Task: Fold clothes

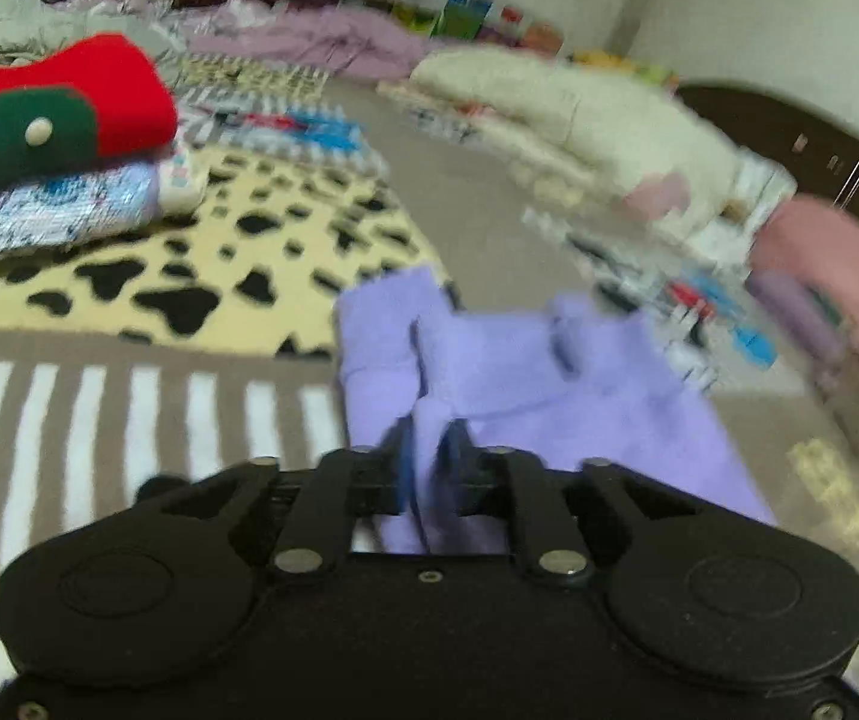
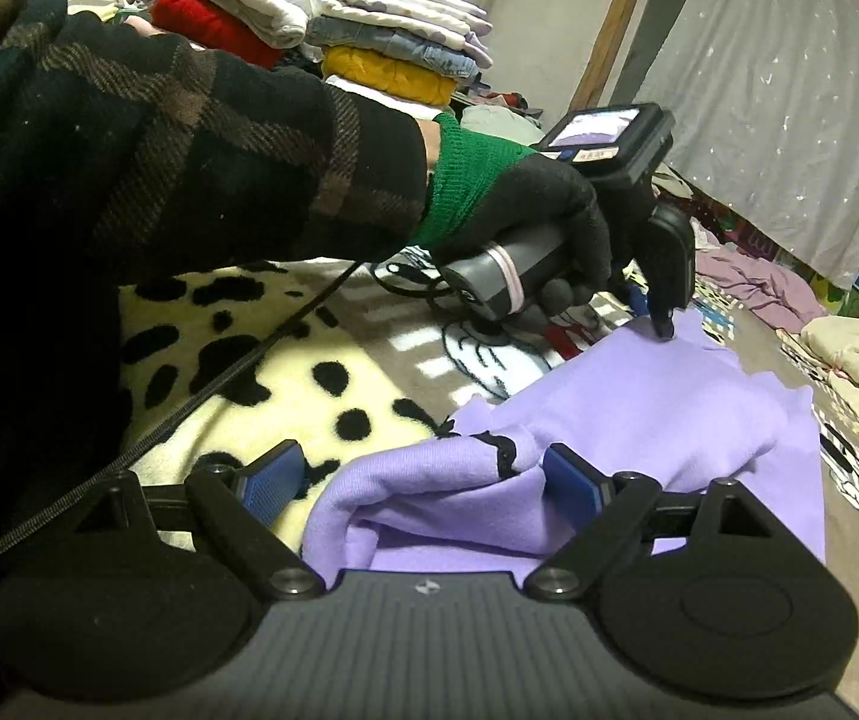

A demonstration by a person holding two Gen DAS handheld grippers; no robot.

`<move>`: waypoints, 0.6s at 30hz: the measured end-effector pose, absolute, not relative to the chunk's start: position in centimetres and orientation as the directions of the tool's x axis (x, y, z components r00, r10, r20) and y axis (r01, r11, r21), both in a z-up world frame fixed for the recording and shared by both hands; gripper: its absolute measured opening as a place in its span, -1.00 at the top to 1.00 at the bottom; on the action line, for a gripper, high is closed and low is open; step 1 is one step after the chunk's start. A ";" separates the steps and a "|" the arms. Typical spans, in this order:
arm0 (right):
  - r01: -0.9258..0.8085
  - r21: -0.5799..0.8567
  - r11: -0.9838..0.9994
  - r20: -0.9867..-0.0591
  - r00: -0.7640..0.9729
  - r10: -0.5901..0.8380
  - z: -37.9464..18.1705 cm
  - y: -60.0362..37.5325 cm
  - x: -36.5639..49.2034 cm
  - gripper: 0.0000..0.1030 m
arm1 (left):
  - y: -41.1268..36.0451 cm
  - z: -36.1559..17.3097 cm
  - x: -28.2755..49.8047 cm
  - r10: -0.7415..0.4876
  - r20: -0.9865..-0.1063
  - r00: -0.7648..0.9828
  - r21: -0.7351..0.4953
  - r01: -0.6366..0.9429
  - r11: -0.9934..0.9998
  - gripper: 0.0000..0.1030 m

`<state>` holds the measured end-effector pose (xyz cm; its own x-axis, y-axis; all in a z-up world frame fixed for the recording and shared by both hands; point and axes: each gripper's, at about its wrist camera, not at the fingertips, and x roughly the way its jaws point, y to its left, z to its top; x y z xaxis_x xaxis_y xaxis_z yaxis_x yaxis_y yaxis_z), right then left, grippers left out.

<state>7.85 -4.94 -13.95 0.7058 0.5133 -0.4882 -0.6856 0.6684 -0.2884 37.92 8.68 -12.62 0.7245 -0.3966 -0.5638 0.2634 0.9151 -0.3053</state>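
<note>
Your left gripper is clenched on a fold of the lilac garment, which lies on the floor over the grey striped rug, just beside the cream blanket with black spots. In the right wrist view that same gripper comes down on the garment's far edge, held by your gloved hand. Your right gripper is released, its blue pads standing apart on either side of a bunched near corner of the lilac garment without pinching it.

This looks like the start of a fold: one edge is held, the other not yet. Next, you probably need to close the right gripper on that raised corner, taking all layers of the bunch, then move both ends together so the cloth stays taut. Folded stacks stand well apart behind.
</note>
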 end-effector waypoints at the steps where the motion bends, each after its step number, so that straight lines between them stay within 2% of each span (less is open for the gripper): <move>1: -0.685 -0.287 0.669 -0.488 0.706 0.513 -13.9 -5.0 7.8 -0.67 | 8.6 -12.0 37.6 -0.385 -0.556 0.737 -0.290 0.261 0.921 0.64; 5: -0.685 -0.280 0.672 -0.487 0.705 0.516 -14.0 -5.1 7.9 -0.67 | 7.5 -9.4 35.6 -0.405 -0.522 0.751 -0.192 0.359 0.913 0.56; 7: -0.686 -0.274 0.674 -0.488 0.703 0.517 -14.0 -5.2 8.0 -0.67 | 6.9 -8.7 34.3 -0.526 -0.501 0.687 -0.179 0.512 0.840 0.00; 10: -0.687 -0.270 0.675 -0.487 0.702 0.519 -13.9 -5.2 8.0 -0.67 | 6.3 -7.9 31.6 -0.680 -0.457 0.573 -0.181 0.689 0.702 -0.02; 13: -0.687 -0.268 0.675 -0.487 0.702 0.520 -14.0 -5.3 8.1 -0.67 | 5.6 -8.1 29.8 -0.764 -0.451 0.461 -0.192 0.786 0.588 0.05; 14: -0.687 -0.269 0.676 -0.487 0.702 0.520 -14.0 -5.3 8.0 -0.67 | 5.1 -8.7 29.7 -0.767 -0.474 0.432 -0.198 0.797 0.571 0.06; 16: -0.686 -0.270 0.675 -0.486 0.703 0.520 -13.9 -5.2 8.0 -0.67 | 2.6 -11.8 30.4 -0.636 -0.637 0.436 -0.114 0.763 0.637 0.07; 18: -0.686 -0.267 0.677 -0.486 0.702 0.520 -14.0 -5.3 8.0 -0.69 | 1.7 -12.0 30.1 -0.606 -0.638 0.475 -0.081 0.742 0.666 0.10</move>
<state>7.99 -5.27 -13.96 0.7025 0.5202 -0.4858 -0.6860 0.6768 -0.2672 30.07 1.65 -11.96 0.4750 -0.6061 -0.6380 0.7416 0.6660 -0.0806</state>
